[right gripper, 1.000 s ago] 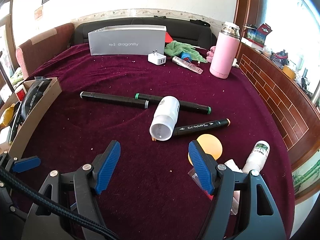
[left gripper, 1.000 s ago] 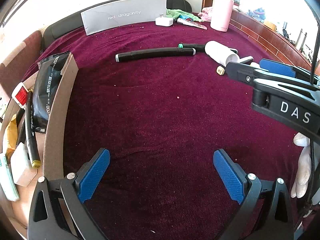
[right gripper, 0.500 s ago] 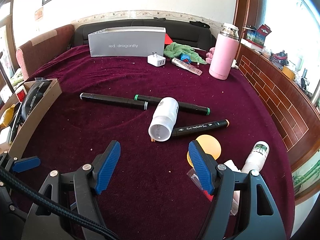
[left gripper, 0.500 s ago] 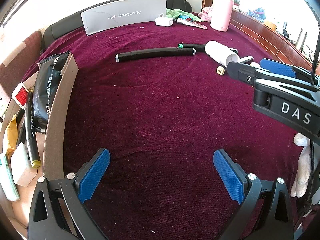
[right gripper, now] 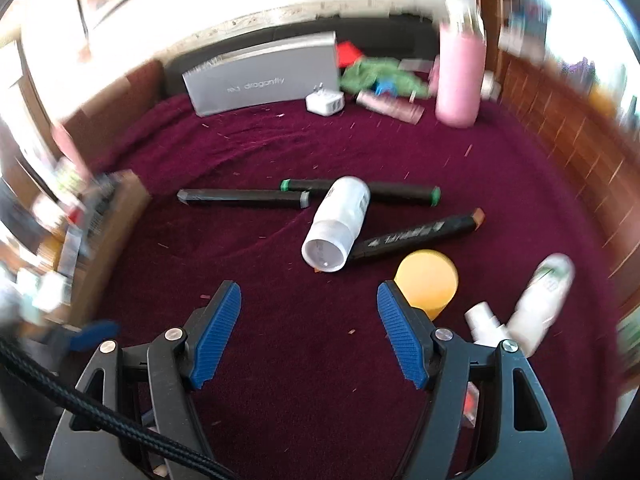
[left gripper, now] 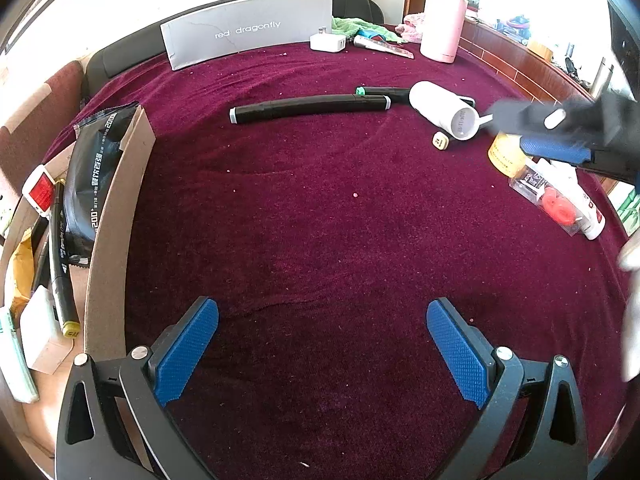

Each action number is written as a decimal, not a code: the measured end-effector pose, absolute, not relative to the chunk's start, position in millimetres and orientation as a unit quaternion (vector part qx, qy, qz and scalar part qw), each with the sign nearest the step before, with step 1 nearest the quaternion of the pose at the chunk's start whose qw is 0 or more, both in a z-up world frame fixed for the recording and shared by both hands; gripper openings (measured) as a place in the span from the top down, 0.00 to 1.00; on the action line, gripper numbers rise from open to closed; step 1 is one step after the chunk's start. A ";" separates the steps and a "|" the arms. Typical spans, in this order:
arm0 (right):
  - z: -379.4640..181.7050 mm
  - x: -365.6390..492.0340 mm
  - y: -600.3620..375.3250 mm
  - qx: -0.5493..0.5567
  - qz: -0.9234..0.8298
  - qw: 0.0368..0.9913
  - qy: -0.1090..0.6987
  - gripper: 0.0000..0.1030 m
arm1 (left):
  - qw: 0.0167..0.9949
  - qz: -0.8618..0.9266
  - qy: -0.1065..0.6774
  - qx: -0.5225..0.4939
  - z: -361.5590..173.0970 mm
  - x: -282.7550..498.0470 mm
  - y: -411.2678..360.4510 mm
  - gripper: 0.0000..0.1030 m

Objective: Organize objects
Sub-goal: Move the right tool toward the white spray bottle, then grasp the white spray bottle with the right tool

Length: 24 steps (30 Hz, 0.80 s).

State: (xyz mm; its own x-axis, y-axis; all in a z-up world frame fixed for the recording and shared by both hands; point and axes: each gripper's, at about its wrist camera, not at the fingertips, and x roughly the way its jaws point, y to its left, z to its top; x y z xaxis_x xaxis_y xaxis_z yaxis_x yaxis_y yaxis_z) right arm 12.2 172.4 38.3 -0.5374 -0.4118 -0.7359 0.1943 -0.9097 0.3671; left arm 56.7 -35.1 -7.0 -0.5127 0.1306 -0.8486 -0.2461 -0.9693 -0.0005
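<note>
The left tool (left gripper: 322, 344) hangs low over the maroon cloth of the tabletop (left gripper: 320, 220), its blue pads spread wide with nothing between them, and the right tool (right gripper: 309, 332) is likewise spread and empty, tilted toward the cluster of things in the middle of the tabletop. In the right wrist view, which is smeared by motion, a white bottle (right gripper: 338, 224) lies on its side with its open base facing the camera; it rests across a green-capped black marker (right gripper: 400, 191), and a grey-capped black marker (right gripper: 244, 198) lies just beside it to the left, end to end with the green one. A third black marker with a brown tip (right gripper: 424, 234) lies slanted, its near end touching the bottle's base. A yellow round container (right gripper: 426, 276) sits just past the right tool's right finger, and a second white bottle with green print (right gripper: 540, 300) lies further right. In the left wrist view a small beige die (left gripper: 440, 141) lies just in front of the white bottle. At the left edge a cardboard box (left gripper: 120, 216) holds a black packet (left gripper: 90, 168) and a yellow-capped marker (left gripper: 62, 264). At the back stand a grey box lettered "red dragonfly" (left gripper: 248, 34), a white charger plug (left gripper: 328, 42) and a pink flask (left gripper: 442, 20)
</note>
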 end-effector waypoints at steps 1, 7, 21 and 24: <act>36.9 7.0 190.6 0.460 -0.850 0.195 -0.166 0.31 | 0.108 0.868 0.060 -0.482 -6.9 56.8 -35.3 0.02; 15.8 -8.1 237.1 0.509 -0.812 0.185 -0.220 0.29 | 0.109 0.868 0.060 -0.482 -6.9 56.7 -34.7 0.02; 26.8 22.0 192.4 0.523 -0.728 0.334 -0.291 0.22 | 0.109 0.868 0.060 -0.482 -6.7 56.1 -34.2 0.02; 41.4 31.0 213.1 0.497 -0.778 0.281 -0.263 0.22 | 0.109 0.868 0.060 -0.482 -6.6 55.9 -34.0 0.02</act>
State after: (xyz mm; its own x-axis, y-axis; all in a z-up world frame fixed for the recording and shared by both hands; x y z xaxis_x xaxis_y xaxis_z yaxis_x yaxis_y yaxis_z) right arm 31.0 213.1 41.4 -0.3477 -0.6986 -0.6253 0.1758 -0.7037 0.6884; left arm 55.9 -34.0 -6.6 -0.5126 0.1309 -0.8486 -0.2460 -0.9693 -0.0009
